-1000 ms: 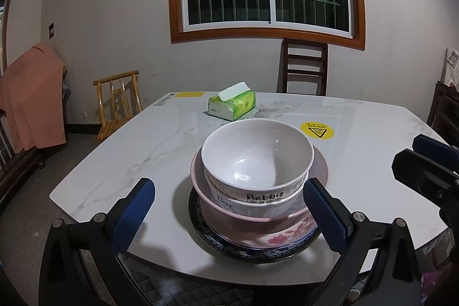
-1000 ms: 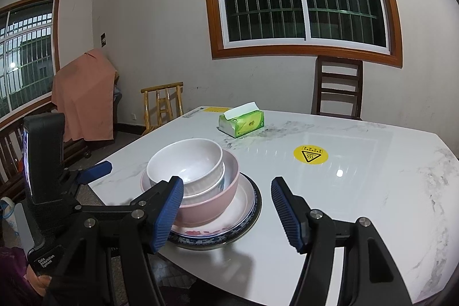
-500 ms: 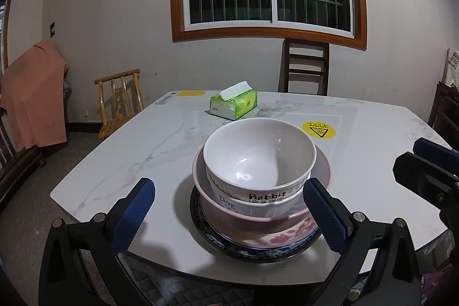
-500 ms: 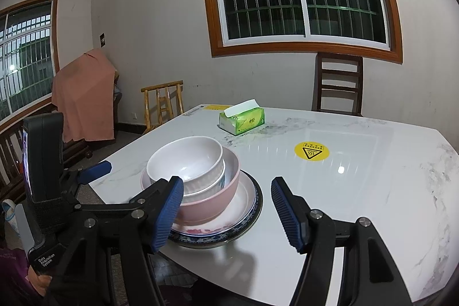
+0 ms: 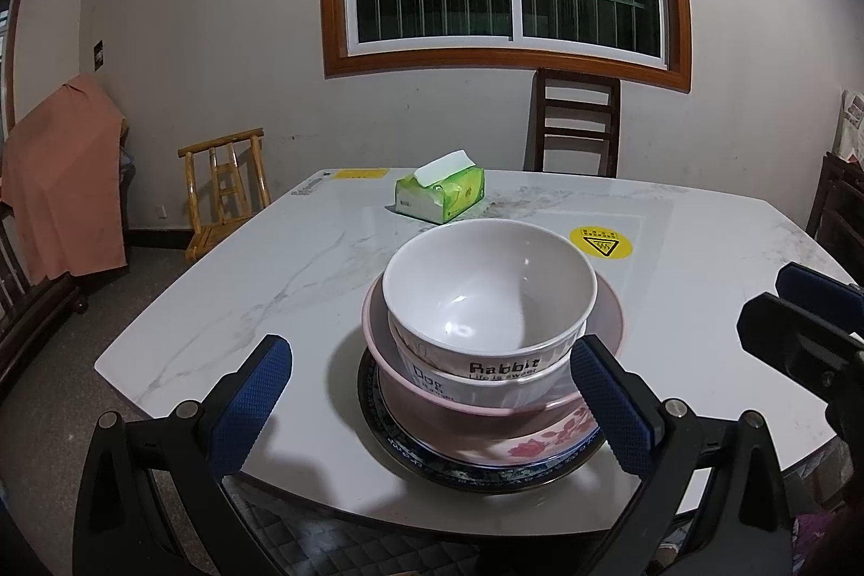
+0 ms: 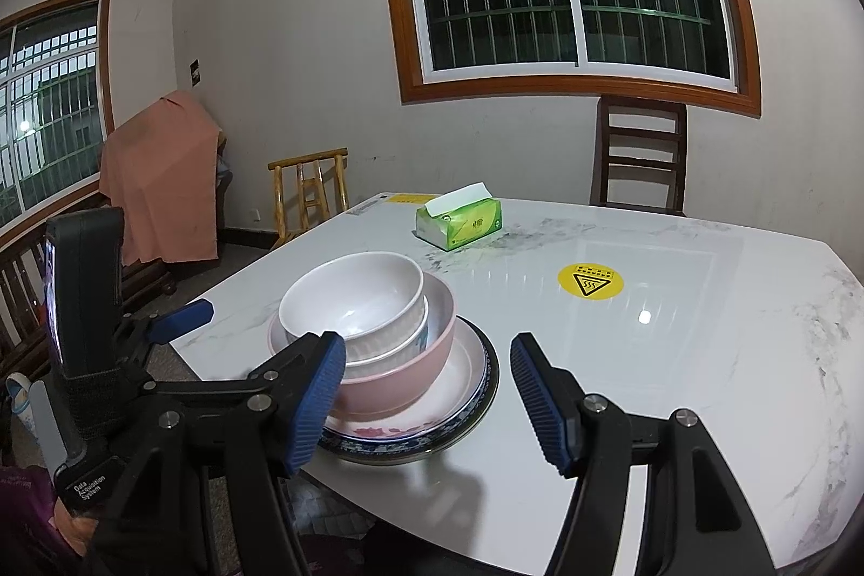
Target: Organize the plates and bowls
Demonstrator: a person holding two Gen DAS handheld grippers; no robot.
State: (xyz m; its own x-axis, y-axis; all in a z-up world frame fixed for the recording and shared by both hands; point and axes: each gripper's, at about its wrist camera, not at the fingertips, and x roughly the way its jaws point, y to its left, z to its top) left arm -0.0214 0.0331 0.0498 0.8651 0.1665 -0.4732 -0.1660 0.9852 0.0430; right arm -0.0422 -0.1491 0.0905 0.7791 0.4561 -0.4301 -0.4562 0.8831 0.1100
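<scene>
Stack near table (image 5: 281,263) edge: white bowl (image 5: 488,290) in pink bowl (image 6: 416,360) on plates (image 5: 486,462), apparently complete; left gripper (image 5: 432,406) and right gripper (image 6: 426,392) both agape, empty.

Stacked bowls (image 6: 356,306) (on plates (image 6: 459,392)) — table (image 6: 702,360)

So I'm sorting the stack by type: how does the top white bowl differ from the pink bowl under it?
The white bowl is narrower; the pink bowl is wider, its rim ringing the white one. The white bowl has "Rabbit" printed on its side; the pink bowl's side looks plain. The white bowl sits highest; the pink bowl rests on the flowered plate. Both are round, upright and empty-looking.
</scene>
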